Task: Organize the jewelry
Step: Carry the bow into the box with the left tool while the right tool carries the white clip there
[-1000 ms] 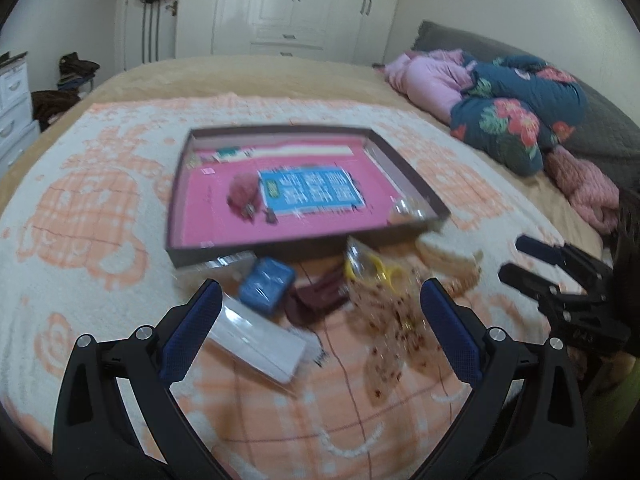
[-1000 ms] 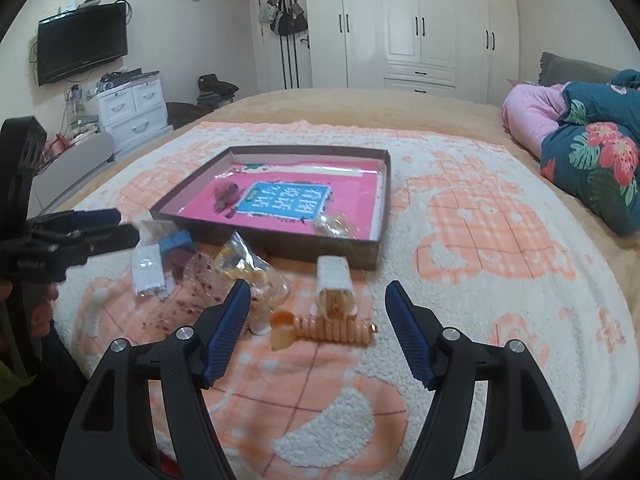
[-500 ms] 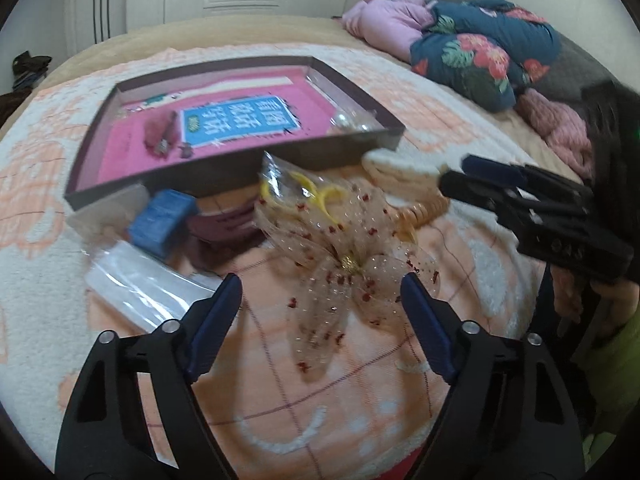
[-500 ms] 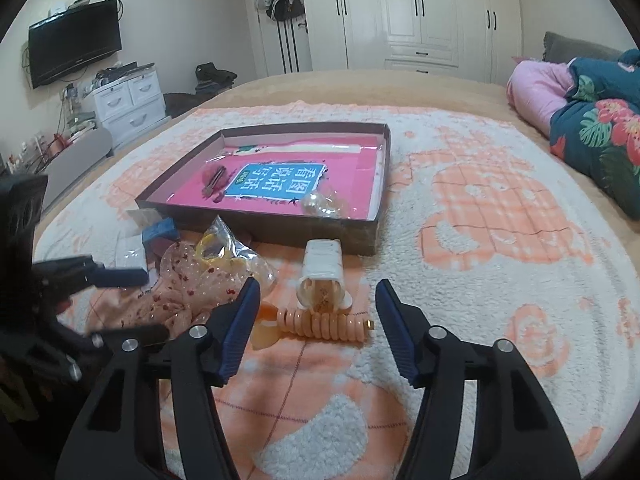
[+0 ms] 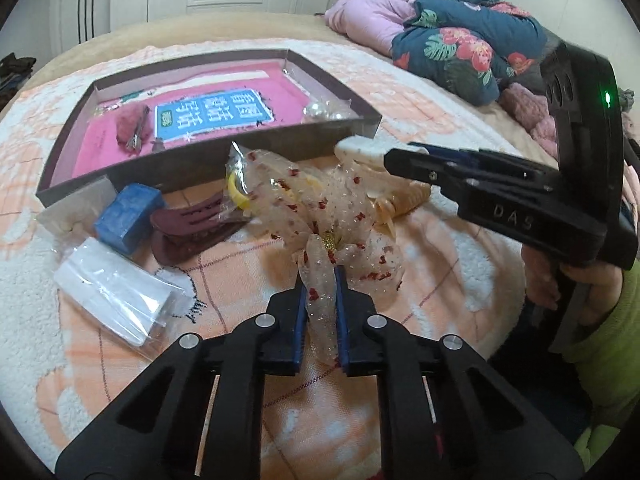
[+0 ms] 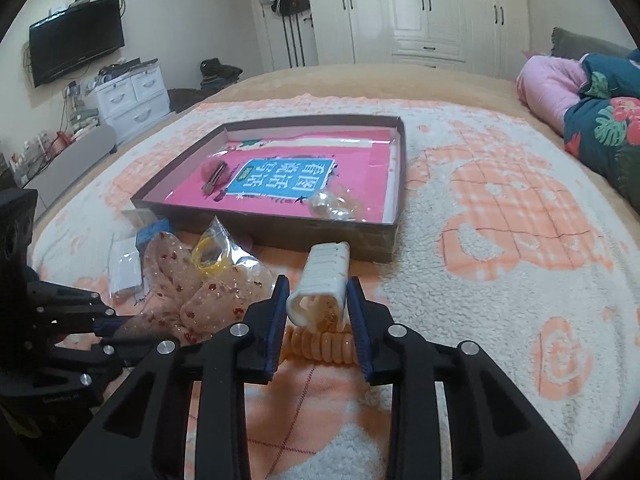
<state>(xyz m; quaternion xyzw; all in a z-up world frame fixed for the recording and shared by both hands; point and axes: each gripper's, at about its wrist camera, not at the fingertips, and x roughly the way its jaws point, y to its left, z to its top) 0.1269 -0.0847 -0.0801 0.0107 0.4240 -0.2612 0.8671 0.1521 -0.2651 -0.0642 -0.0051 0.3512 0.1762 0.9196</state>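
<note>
A dark shallow box (image 5: 208, 156) with a pink lining lies on the bed and also shows in the right wrist view (image 6: 340, 236). My left gripper (image 5: 322, 284) is shut on a tail of a sheer bow hair clip with red dots (image 5: 340, 216), which lies in front of the box. My right gripper (image 6: 316, 292) is shut on a white hair claw (image 6: 324, 276) and shows from the side in the left wrist view (image 5: 404, 156). An orange spiral hair tie (image 6: 320, 344) lies under the claw.
In front of the box lie a blue block (image 5: 128, 216), a maroon hair claw (image 5: 192, 228), a clear packet (image 5: 116, 296) and a bagged yellow ring (image 5: 240, 196). Inside the box are a red clip (image 5: 132, 128), a blue card (image 5: 212, 112) and bagged pearls (image 5: 324, 110). Pillows (image 5: 460, 48) lie right.
Both grippers went from open to shut. The left one closed on the bow's tail. The right one moved forward and closed on the white hair claw.
</note>
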